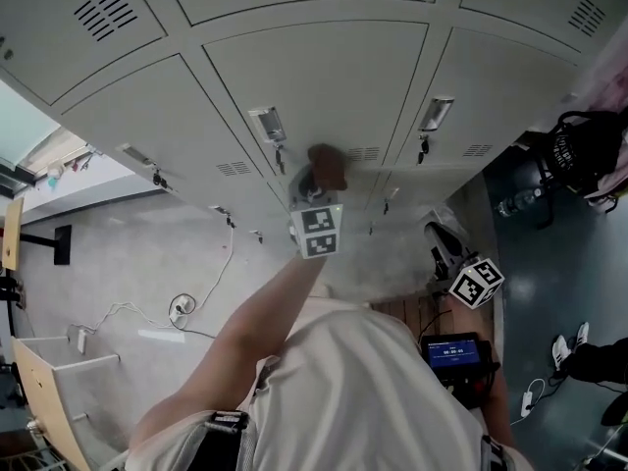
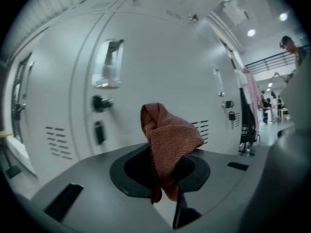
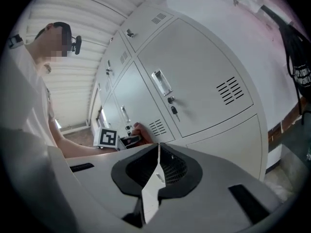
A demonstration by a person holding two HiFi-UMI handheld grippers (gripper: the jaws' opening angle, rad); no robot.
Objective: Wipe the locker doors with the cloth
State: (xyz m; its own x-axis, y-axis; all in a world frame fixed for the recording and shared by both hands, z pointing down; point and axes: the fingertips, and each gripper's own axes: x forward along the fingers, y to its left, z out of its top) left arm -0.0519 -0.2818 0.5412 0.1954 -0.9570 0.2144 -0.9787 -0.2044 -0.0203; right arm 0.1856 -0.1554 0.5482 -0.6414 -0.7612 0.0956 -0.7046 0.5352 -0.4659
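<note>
A reddish-brown cloth [image 1: 327,165] is pressed against a grey locker door [image 1: 324,77], close to its vent slots and below the handle [image 1: 267,124]. My left gripper [image 1: 319,180] is raised on an outstretched arm and shut on the cloth. In the left gripper view the cloth [image 2: 167,140] bunches up out of the left gripper [image 2: 165,178] and hides the jaw tips; the door's handle [image 2: 108,64] and lock [image 2: 101,102] lie to its left. My right gripper [image 1: 446,248] hangs low by my body, away from the lockers. In its own view the right gripper [image 3: 158,171] is shut on nothing.
More locker doors [image 1: 500,77] run to both sides, each with a handle and a key. A black bag [image 1: 579,150] hangs at the right above a water bottle [image 1: 518,202]. Cables [image 1: 182,307] lie on the floor at the left. A device with a blue screen [image 1: 456,351] sits at my waist.
</note>
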